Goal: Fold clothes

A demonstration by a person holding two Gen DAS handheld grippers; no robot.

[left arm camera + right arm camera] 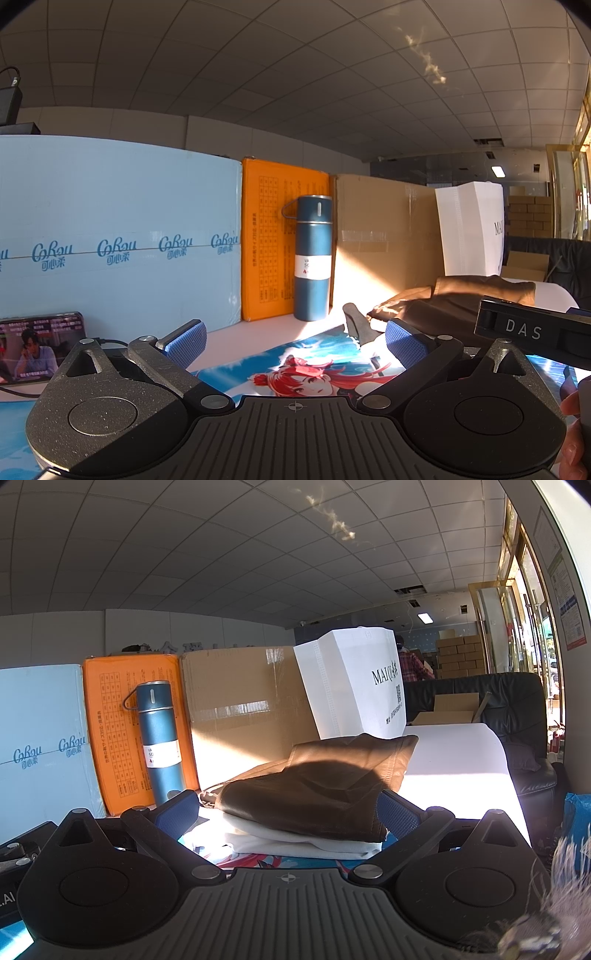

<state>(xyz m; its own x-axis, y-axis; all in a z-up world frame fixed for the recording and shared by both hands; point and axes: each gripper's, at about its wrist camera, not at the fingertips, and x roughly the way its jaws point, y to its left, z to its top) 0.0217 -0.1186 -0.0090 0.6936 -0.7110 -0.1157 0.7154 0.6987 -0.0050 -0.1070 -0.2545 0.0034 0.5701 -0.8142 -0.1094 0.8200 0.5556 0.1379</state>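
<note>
A folded brown garment lies on top of a folded white garment, stacked on the table. My right gripper is open, its blue pads on either side of the stack at its near edge. In the left wrist view the same brown garment sits ahead to the right. My left gripper is open with nothing between its fingers, held above a mat printed with a red-haired cartoon figure. The right gripper's body shows at the right edge.
A blue flask stands at the back against an orange box, with a light blue box, a brown carton and a white bag alongside. A phone leans at the left. Bare white table lies right of the stack.
</note>
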